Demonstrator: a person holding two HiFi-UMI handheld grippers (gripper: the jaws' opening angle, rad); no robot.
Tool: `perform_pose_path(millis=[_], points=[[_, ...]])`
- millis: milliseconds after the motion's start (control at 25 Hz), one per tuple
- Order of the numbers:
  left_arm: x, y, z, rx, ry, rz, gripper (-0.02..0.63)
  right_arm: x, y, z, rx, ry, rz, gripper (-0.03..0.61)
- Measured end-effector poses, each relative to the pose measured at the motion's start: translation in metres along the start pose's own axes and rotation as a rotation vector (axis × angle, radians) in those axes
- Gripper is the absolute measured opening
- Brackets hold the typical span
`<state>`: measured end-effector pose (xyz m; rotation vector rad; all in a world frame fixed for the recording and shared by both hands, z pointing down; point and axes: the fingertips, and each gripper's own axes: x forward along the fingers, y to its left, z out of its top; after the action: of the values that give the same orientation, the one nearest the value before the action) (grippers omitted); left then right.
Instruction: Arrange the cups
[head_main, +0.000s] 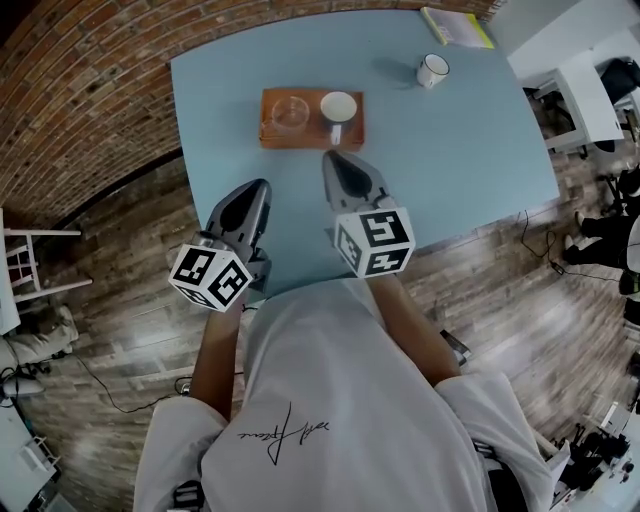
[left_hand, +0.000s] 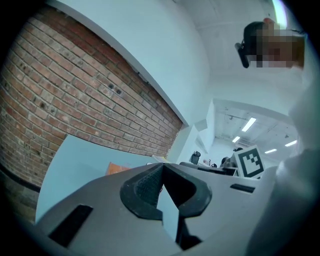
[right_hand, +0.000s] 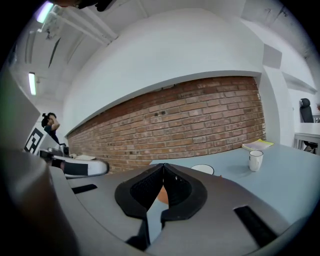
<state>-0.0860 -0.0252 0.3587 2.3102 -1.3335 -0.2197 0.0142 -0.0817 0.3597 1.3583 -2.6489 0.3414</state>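
Observation:
On the blue table (head_main: 470, 150) lies a wooden tray (head_main: 268, 138) that carries a clear glass cup (head_main: 289, 114) on its left and a white mug (head_main: 338, 107) on its right. A second white mug (head_main: 432, 70) stands alone toward the far right, also visible in the right gripper view (right_hand: 255, 160). My right gripper (head_main: 330, 157) hovers just in front of the tray, jaws shut with nothing between them (right_hand: 163, 167). My left gripper (head_main: 262, 186) sits over the table's near left part, also shut and empty (left_hand: 162, 166). The tray's corner (left_hand: 116, 168) peeks past the left gripper.
A yellow-edged notebook (head_main: 455, 27) lies at the table's far edge, also seen in the right gripper view (right_hand: 257, 145). A brick wall runs along the left side. White furniture (head_main: 30, 262) stands on the wooden floor to the left, and desks and chairs are on the right.

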Motion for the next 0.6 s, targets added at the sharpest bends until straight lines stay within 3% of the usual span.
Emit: perform_pose_path(millis=[360, 600], points=[[0.013, 0.018, 0.003, 0.19, 0.058, -0.017, 0.009, -0.005, 0.002, -0.002, 0.02, 0.009, 0.056, 0.023], [0.021, 0.034, 0.003, 0.181, 0.057, -0.014, 0.009, 0.0, 0.001, -0.003, 0.019, 0.018, 0.072, 0.022]])
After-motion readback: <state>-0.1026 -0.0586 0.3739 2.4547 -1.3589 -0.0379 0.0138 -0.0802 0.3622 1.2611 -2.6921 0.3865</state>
